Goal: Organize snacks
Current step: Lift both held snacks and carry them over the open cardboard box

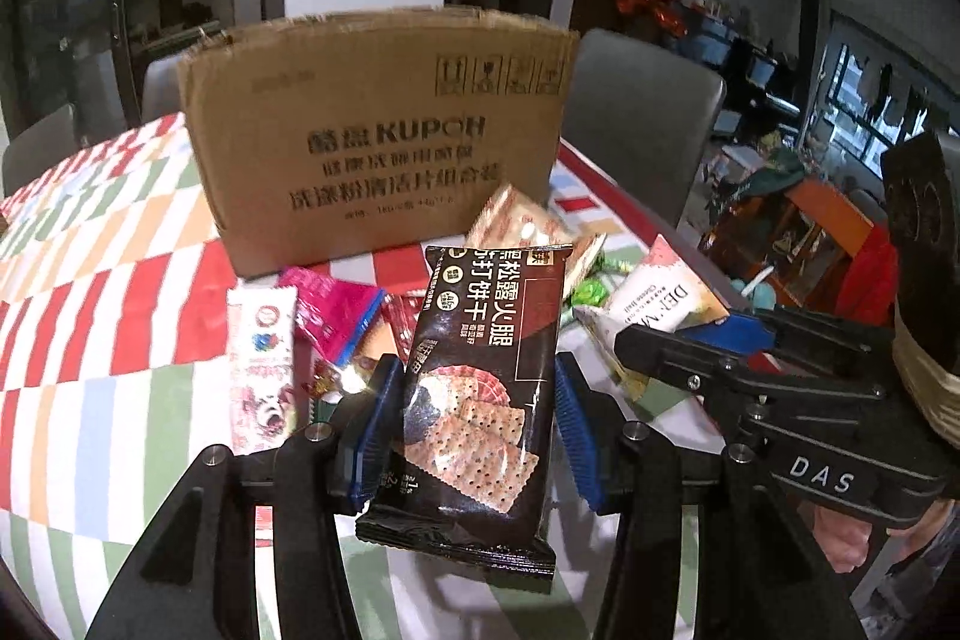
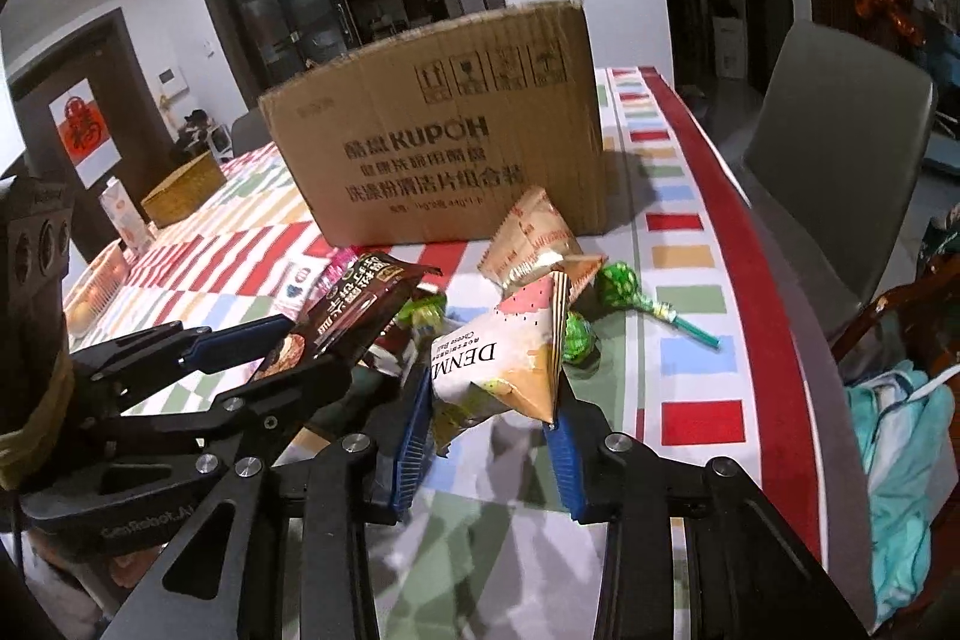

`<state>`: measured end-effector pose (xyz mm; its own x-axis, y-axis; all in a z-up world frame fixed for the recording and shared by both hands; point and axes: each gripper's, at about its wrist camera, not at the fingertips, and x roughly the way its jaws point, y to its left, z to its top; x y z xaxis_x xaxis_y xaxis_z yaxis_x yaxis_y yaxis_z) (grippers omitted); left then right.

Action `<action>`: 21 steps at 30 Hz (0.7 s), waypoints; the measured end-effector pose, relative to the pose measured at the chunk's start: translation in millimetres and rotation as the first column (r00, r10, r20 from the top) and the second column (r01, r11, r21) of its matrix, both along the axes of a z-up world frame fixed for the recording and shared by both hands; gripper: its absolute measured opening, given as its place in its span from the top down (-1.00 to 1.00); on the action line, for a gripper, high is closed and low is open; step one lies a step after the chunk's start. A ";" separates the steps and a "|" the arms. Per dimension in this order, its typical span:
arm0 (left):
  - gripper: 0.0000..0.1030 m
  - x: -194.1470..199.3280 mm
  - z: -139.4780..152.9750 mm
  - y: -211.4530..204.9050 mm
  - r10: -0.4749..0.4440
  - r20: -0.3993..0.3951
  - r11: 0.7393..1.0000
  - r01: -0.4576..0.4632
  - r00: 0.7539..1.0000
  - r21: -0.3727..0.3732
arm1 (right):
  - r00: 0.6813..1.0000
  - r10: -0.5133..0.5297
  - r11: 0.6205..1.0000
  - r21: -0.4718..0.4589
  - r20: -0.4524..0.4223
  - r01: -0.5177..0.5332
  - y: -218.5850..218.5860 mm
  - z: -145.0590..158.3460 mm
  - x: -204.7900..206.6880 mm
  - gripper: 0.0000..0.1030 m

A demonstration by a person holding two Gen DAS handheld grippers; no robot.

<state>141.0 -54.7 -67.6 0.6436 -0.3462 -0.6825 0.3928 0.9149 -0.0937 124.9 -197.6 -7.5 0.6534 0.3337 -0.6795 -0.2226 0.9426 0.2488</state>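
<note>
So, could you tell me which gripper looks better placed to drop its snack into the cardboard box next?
Probably the left gripper: its black cracker packet points straight at the cardboard box. The right gripper holds the white pouch off to the box's side.

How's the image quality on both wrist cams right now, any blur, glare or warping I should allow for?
Left wrist view: fisheye bends the cardboard box top into an arc; the box print is soft, the black cracker pack in the left gripper is sharp; small glare beside its left pad. Right wrist view: dark vignette corners, the white snack pouch in the right gripper is readable, shadows beneath on the tablecloth.
</note>
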 end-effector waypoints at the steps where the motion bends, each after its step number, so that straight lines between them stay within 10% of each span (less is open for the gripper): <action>1: 0.04 -1.9 4.0 0.7 0.005 0.011 1.000 -0.005 1.000 -0.001 | 1.000 0.002 1.000 -0.001 0.007 -0.002 1.0 3.0 -1.6 0.27; 21: 0.04 20.3 95.2 20.0 0.085 0.201 0.996 -0.086 0.976 -0.005 | 0.968 0.027 0.999 -0.034 0.251 -0.019 16.3 97.2 17.4 0.27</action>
